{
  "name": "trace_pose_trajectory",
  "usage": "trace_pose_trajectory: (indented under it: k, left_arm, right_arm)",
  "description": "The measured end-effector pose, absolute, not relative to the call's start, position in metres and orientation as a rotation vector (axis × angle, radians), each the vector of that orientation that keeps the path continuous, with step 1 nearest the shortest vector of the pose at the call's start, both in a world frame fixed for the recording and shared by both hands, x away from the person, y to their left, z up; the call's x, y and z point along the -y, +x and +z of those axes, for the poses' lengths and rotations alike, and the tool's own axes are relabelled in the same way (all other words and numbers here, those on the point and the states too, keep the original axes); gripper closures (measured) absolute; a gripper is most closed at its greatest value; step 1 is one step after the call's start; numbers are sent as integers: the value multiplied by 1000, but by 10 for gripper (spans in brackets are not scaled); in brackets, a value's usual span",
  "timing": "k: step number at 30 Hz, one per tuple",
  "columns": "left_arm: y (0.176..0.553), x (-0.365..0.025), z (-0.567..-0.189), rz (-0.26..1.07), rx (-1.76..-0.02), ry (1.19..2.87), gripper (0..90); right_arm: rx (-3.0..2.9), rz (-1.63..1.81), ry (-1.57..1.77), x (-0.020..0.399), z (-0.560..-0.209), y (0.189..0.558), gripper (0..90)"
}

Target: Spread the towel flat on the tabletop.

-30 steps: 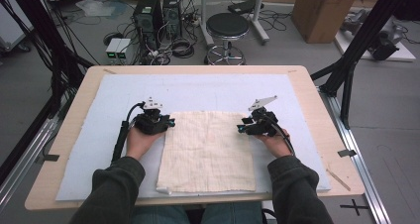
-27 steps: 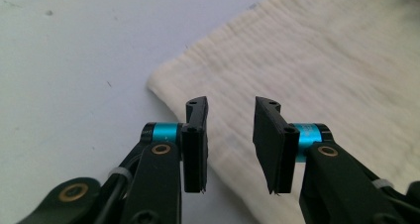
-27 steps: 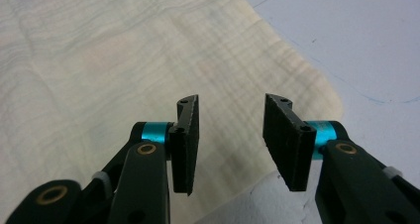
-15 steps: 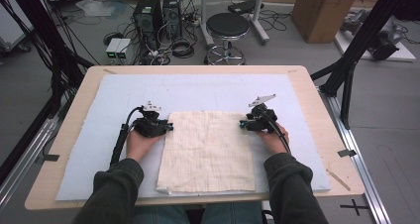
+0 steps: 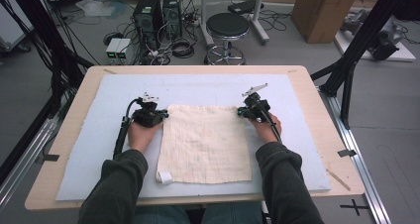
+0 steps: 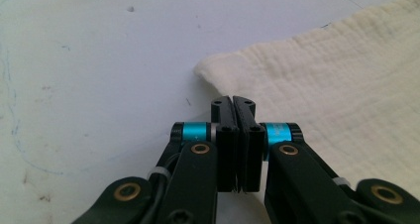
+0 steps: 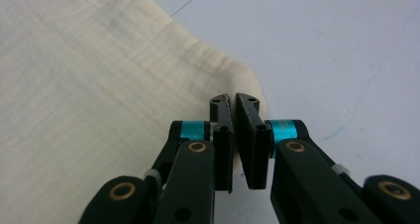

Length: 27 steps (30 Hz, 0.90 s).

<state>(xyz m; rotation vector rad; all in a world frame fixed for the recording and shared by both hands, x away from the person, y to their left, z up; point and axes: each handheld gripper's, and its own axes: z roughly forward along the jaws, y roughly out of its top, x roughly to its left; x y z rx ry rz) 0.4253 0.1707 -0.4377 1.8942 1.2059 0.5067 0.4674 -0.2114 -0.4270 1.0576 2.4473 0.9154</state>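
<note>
On the table: a cream cloth [image 5: 205,142] lies flat on a pale mat [image 5: 89,149], square to the person, with a small white tag [image 5: 163,177] at its near left corner.
Left gripper [image 5: 159,116]: at the cloth's far left corner; in the left gripper view the jaws have just been closing and now stand pressed together on the cloth's edge, the corner tip [image 6: 210,70] lying just ahead of them.
Right gripper [image 5: 241,112]: at the far right corner; in the right gripper view its jaws have just been closing too and pinch the corner [image 7: 242,80], a hairline gap left toward their base.
Key relation: each gripper holds its own far corner, one to each side, so the far edge runs straight between them; the cloth's body lies toward the person.
Judgement: both grips look set; the next move likely lifts the far edge and carries it toward the near edge, a fold.
Risk: the left pinch sits close to the edge and could slip.
Containers: none on the table.
</note>
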Motion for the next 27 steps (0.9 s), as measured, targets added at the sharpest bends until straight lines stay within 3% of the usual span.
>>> trace_pose_trajectory:
  k: [2, 10, 27]
  left_arm:
    - [425, -173, -438, 462, -1210, 1881, 773]
    - [410, -176, -422, 419, -1099, 1895, 652]
    - [386, -189, -409, 369, -977, 1892, 567]
  right_arm:
    - [-2439, 913, 1074, 213, -429, 469, 753]
    - [-2468, 1070, 1068, 222, -415, 458, 623]
    - [-2510, 1179, 1035, 223, -397, 436, 458]
